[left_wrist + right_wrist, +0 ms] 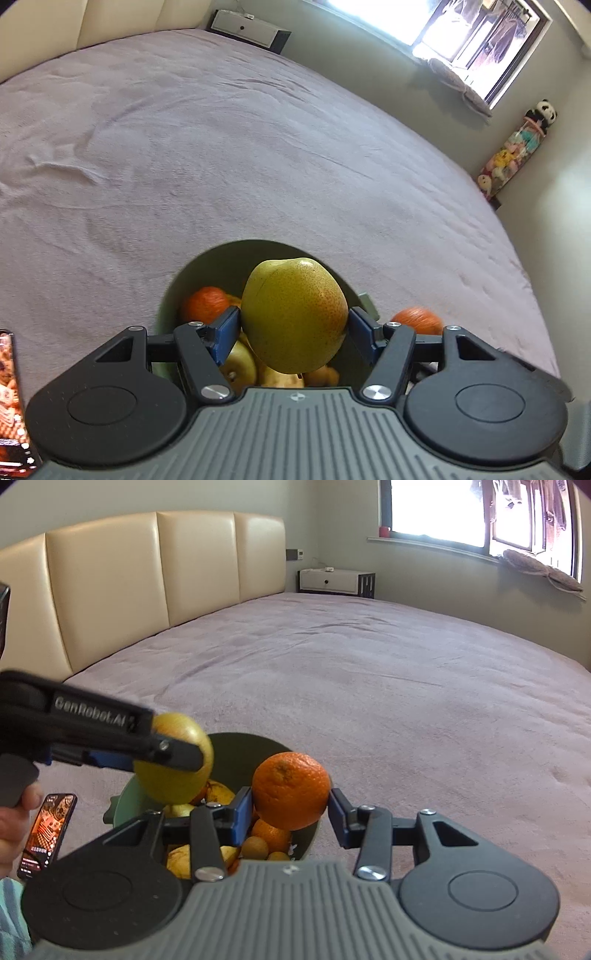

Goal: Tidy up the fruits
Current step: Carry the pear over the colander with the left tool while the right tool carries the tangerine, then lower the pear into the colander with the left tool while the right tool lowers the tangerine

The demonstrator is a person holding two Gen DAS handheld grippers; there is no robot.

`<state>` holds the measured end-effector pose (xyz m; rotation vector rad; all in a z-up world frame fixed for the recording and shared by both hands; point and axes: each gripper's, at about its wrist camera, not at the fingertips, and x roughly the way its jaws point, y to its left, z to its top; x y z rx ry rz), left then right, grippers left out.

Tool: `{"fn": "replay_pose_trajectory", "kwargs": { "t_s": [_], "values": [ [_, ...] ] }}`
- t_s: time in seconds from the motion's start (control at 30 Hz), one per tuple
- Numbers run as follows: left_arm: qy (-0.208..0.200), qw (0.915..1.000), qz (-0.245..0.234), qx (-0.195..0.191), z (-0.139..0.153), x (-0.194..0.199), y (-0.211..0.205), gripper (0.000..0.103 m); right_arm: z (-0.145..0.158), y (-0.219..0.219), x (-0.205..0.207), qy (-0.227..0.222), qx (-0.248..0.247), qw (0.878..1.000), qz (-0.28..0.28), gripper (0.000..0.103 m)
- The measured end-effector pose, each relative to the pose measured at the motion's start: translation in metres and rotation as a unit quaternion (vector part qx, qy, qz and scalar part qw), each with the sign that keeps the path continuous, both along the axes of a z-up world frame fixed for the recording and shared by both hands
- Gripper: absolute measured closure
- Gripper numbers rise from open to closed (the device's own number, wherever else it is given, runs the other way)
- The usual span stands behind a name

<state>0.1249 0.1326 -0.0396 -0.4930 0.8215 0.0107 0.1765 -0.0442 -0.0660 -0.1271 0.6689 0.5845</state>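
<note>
My left gripper [293,326] is shut on a yellow-green pear [291,314] with a reddish blush, held over a green bowl [168,295] on the bed. An orange [205,304] and several yellow fruits lie in the bowl under it. My right gripper [290,808] is shut on an orange [290,790] above the right side of the same bowl [236,749]. In the right wrist view the left gripper [173,764] comes in from the left with the pear [177,771] above the bowl's left side. More oranges and small brown fruits show in the bowl.
The bowl sits on a wide purple-grey bedspread [221,147] near its front edge. A phone [46,834] with a lit screen lies left of the bowl. A padded headboard [147,583], a bedside cabinet [334,580] and a window [461,513] lie beyond.
</note>
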Motion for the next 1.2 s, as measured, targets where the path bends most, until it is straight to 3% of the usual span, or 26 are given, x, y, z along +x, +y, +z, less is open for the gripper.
{"fn": "replay_pose_trajectory", "kwargs": {
  "t_s": [0.33,0.73,1.2],
  "values": [
    [-0.002,0.9994,0.02,-0.029,-0.021,0.012,0.008,0.03,-0.006,0.019,0.023,-0.001,-0.023,1.0,0.012,0.061],
    [0.024,0.9979,0.031,-0.051,-0.046,0.02,0.011,0.03,-0.013,0.04,0.036,-0.001,-0.058,0.998,0.036,0.061],
    [0.04,0.9959,0.034,-0.074,-0.047,0.02,0.019,0.029,-0.022,0.044,0.039,-0.002,-0.089,0.994,0.062,0.061]
  ]
}}
